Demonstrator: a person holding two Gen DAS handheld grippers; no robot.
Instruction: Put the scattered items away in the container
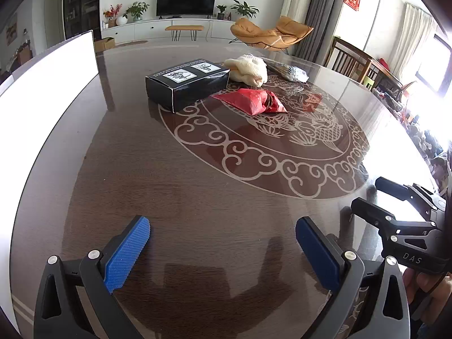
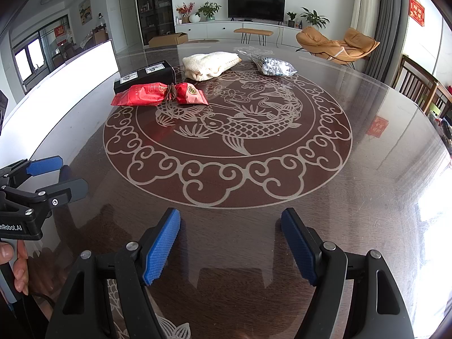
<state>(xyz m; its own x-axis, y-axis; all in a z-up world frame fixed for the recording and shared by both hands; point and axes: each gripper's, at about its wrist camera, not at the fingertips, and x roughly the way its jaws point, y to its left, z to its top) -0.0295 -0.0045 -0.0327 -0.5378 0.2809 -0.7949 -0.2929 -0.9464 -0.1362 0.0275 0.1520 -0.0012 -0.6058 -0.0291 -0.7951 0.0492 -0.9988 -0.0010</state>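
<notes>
Several items lie at the far side of the round glass-topped table [image 1: 197,197]: a black box [image 1: 186,83] [image 2: 147,75], a red snack packet [image 1: 251,100] [image 2: 158,93], a folded cream cloth [image 1: 250,69] [image 2: 210,64] and a clear bag of pale beads [image 1: 288,70] [image 2: 275,66]. A white container wall [image 1: 50,84] [image 2: 84,62] stands at the left. My left gripper [image 1: 223,243] [image 2: 60,175] is open and empty over the near table. My right gripper [image 2: 230,240] [image 1: 364,195] is open and empty beside it.
The table top carries a red fish-and-cloud pattern [image 2: 228,124]. Wooden chairs [image 2: 421,84] stand at the right edge. An orange lounge chair [image 2: 336,42] and a TV unit [image 2: 254,5] are behind the table.
</notes>
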